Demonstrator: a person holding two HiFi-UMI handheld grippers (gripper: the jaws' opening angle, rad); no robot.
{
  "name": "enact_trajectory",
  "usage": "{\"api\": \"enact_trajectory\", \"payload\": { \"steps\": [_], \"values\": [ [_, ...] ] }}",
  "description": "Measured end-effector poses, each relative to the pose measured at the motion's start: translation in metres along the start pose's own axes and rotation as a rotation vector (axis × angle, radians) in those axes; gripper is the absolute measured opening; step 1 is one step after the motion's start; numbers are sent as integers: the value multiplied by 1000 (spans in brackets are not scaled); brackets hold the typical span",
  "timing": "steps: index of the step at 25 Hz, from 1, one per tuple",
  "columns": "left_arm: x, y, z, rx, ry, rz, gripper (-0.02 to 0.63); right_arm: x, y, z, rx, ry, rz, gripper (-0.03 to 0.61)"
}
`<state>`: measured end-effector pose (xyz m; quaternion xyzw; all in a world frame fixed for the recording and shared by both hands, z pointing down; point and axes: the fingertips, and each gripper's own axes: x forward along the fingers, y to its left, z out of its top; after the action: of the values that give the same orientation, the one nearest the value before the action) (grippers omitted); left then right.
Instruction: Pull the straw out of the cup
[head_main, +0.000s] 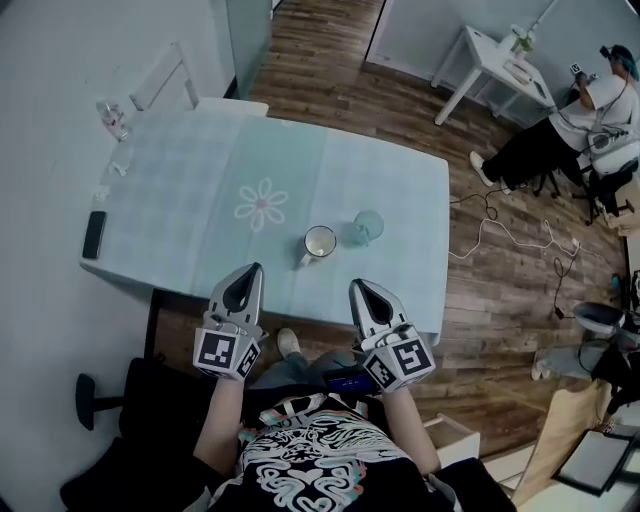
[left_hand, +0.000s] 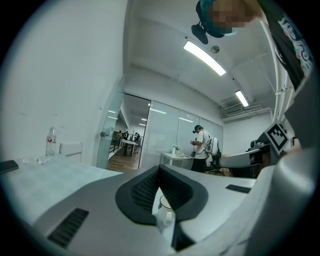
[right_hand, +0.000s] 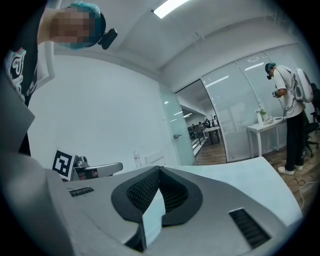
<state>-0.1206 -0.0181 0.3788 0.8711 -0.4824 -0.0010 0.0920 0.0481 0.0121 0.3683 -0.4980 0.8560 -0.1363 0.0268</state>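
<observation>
Cup (head_main: 367, 227), seemingly the teal one beside the mug (head_main: 320, 243), stands on the table (head_main: 180, 200) in the head view, beyond the left gripper (head_main: 254, 269) and right gripper (head_main: 356, 286); its straw is too small to make out. In the left gripper view the fingers are together on nothing. The right gripper view shows the same, so open both, steady the cup with one, and lift the straw straight up.

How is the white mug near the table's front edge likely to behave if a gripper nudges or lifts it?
The white mug looks rigid and glazed, so it is probably slippery between jaws and breakable if dropped. It stands upright and looks squat, so a low nudge would likely slide it rather than tip it. The tablecloth beneath might bunch as it slides.
</observation>
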Motion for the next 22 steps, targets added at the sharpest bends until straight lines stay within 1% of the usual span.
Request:
{"api": "enact_trajectory", "payload": {
  "steps": [7, 11, 16, 22],
  "values": [
    [16, 0, -8, -24, 10, -15, 0, 0, -11, -9, -9, 57, -36, 15],
    [23, 0, -14, -40, 15, -17, 0, 3, -18, -14, -8, 76, -42, 15],
    [29, 7, -20, -54, 27, 0, 0, 12, -29, -20, 5, 99, -45, 15],
    [35, 9, -28, -54, 53, -1, 0, 23, -42, -32, 21, 127, -48, 15]
  ]
}}
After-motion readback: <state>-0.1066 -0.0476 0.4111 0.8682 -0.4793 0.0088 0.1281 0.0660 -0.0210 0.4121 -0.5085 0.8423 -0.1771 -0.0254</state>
